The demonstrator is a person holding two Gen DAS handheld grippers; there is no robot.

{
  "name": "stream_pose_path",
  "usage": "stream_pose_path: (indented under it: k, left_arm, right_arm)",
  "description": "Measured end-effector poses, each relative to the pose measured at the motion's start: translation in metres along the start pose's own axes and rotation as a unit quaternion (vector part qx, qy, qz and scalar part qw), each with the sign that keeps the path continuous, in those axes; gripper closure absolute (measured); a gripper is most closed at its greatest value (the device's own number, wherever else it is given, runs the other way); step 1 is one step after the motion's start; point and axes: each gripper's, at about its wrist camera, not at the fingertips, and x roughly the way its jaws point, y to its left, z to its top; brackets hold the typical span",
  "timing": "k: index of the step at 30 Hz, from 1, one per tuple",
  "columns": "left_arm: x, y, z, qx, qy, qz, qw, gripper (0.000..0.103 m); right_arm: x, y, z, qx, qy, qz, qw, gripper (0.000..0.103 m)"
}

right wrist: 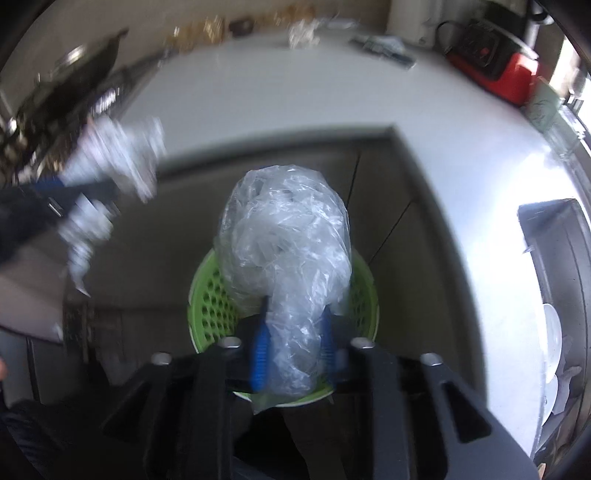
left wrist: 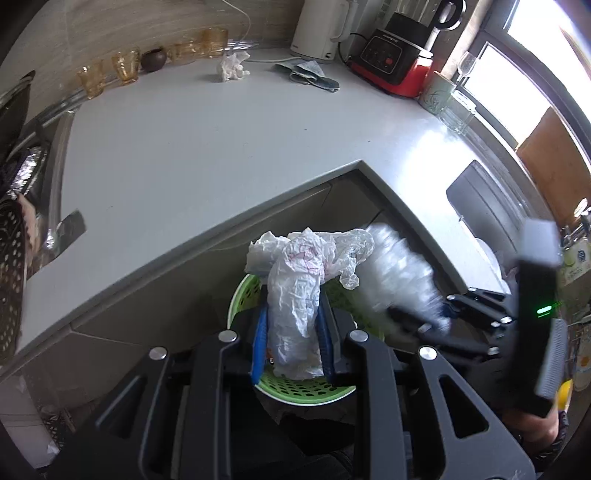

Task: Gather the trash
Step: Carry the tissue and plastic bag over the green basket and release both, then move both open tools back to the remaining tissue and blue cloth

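My left gripper (left wrist: pixel 291 299) is shut on a crumpled white plastic bag (left wrist: pixel 295 288) and holds it over a green perforated bin (left wrist: pixel 243 295) on the floor below the counter corner. My right gripper (right wrist: pixel 294 314) is shut on a crumpled clear plastic bag (right wrist: pixel 284 236) over the same green bin (right wrist: pixel 210 306). In the left wrist view the right gripper with its clear bag (left wrist: pixel 395 273) is blurred at the right. In the right wrist view the left gripper's white bag (right wrist: pixel 110 162) is blurred at the left. A crumpled white tissue (left wrist: pixel 232 64) lies at the back of the counter.
The white L-shaped counter (left wrist: pixel 203 147) holds amber glasses (left wrist: pixel 125 64), a brown bowl (left wrist: pixel 153 59), a grey cloth (left wrist: pixel 310 74), a white kettle (left wrist: pixel 321 29), a red blender base (left wrist: pixel 395 62). Stove and pans (left wrist: pixel 18 166) at left; dark sink (left wrist: pixel 480 199) at right.
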Motion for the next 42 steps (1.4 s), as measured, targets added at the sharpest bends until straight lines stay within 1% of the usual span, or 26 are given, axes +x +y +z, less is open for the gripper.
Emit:
stream_pose_path:
  k: [1,2,3,5,8,13,20,24,26,28,30,34,36,37,38,39,41,42]
  left_arm:
    - [-0.001,0.000,-0.003,0.001,0.000,0.004,1.0000,0.080]
    - [-0.001,-0.001,-0.004,0.001,0.001,0.006,1.0000,0.079]
    - [0.000,-0.002,-0.006,0.002,0.003,0.011,0.9999,0.079]
    - [0.001,-0.002,-0.009,0.003,0.007,0.016,0.9998,0.079]
    - [0.005,-0.002,-0.012,0.001,0.014,0.011,0.9998,0.079]
    - [0.011,-0.005,-0.015,0.004,0.022,0.005,0.9997,0.079]
    - [0.016,-0.017,-0.015,0.023,0.025,-0.002,0.9994,0.079]
    - [0.026,-0.025,-0.017,0.042,0.037,-0.006,0.9984,0.079]
    - [0.036,-0.029,-0.019,0.055,0.055,-0.010,0.9969,0.079]
    - [0.053,-0.034,-0.024,0.072,0.085,-0.014,0.9937,0.079]
    - [0.073,-0.040,-0.030,0.087,0.114,-0.022,0.9894,0.079]
    - [0.113,-0.049,-0.039,0.106,0.160,-0.022,0.9811,0.079]
    - [0.133,-0.051,-0.042,0.111,0.181,-0.028,0.9769,0.079]
    - [0.141,-0.052,-0.044,0.114,0.188,-0.026,0.9752,0.075]
    - [0.146,-0.053,-0.046,0.117,0.193,-0.023,0.9739,0.065]
    - [0.153,-0.054,-0.046,0.120,0.197,-0.010,0.9730,0.059]
    - [0.156,-0.055,-0.047,0.127,0.192,0.007,0.9730,0.035]
    - [0.153,-0.055,-0.047,0.131,0.186,0.010,0.9737,0.031]
  right_arm:
    - [0.006,0.003,-0.003,-0.005,0.002,-0.007,1.000,0.046]
    - [0.008,0.004,-0.004,-0.006,0.001,-0.013,1.000,0.031]
    - [0.010,0.005,-0.005,-0.007,0.001,-0.020,1.000,0.025]
    - [0.010,0.007,-0.006,-0.008,0.001,-0.020,1.000,0.022]
    - [0.005,0.005,-0.007,-0.003,-0.006,-0.015,1.000,0.013]
    - [-0.006,0.002,-0.008,0.001,-0.017,-0.017,1.000,0.012]
    - [-0.015,-0.009,-0.013,0.009,-0.024,-0.022,0.999,0.011]
    - [-0.027,-0.020,-0.017,0.021,-0.036,-0.037,0.998,0.011]
    - [-0.034,-0.032,-0.021,0.035,-0.040,-0.037,0.998,0.011]
    - [-0.041,-0.042,-0.026,0.050,-0.042,-0.031,0.997,0.011]
    - [-0.048,-0.056,-0.034,0.073,-0.045,-0.024,0.996,0.009]
    - [-0.056,-0.077,-0.044,0.099,-0.048,-0.034,0.993,0.008]
    - [-0.057,-0.082,-0.047,0.106,-0.046,-0.041,0.992,0.008]
    - [-0.057,-0.085,-0.049,0.111,-0.045,-0.043,0.992,0.008]
    - [-0.057,-0.086,-0.051,0.114,-0.044,-0.044,0.992,0.008]
    - [-0.058,-0.088,-0.052,0.117,-0.044,-0.045,0.991,0.008]
    - [-0.059,-0.089,-0.054,0.120,-0.044,-0.047,0.991,0.008]
    - [-0.059,-0.090,-0.054,0.120,-0.044,-0.047,0.991,0.008]
